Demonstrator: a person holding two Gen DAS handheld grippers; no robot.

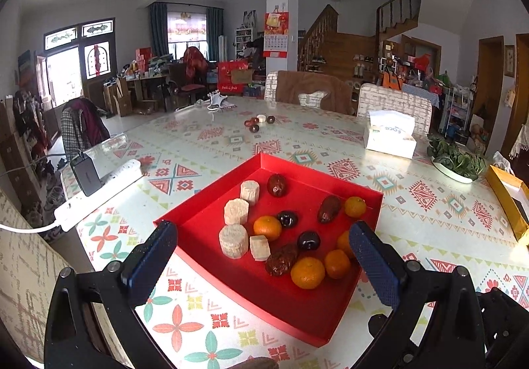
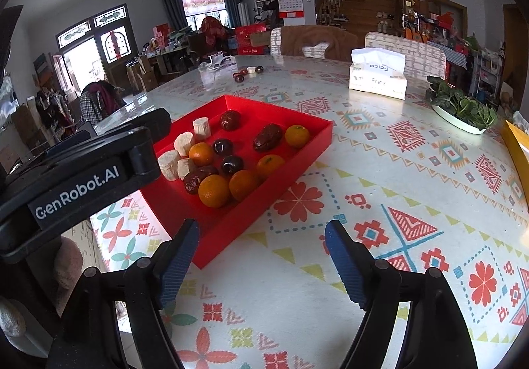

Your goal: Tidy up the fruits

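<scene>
The red tray (image 1: 291, 306) holds the fruit in rough groups: four pale cut cylinders (image 1: 236, 212) lined along the side nearer the left hand-held gripper's left finger, five small oranges (image 1: 307, 272) mostly toward its right finger, and dark red dates (image 1: 281, 259) and glossy dark round fruits (image 1: 308, 240) mixed between them. The grouping is loose, one orange (image 1: 267, 228) sitting against the pale pieces, so the sorting looks partial, or simply casual; the pictures do not settle which.

The left hand-held gripper (image 1: 264, 256) hangs just short of the tray's near edge, fingers spread wide and holding nothing, framing the pile as if lined up on the middle of it. The right hand-held gripper (image 2: 261, 256) is likewise wide open and empty, over the patterned bench (image 2: 380, 177) just past the tray's near corner, with the tray ahead and to its left. That leaves each side its own approach without crowding.

Far ahead of both, well apart from the tray, a small cluster of dark round fruits and one pale piece (image 1: 259, 122) lies loose on the bench. Whether these are meant to join the tray cannot be told. To the right and ahead stand a tissue box (image 1: 390, 134) and a dish of greens (image 1: 454, 161); to the left a power strip (image 1: 99, 197).
</scene>
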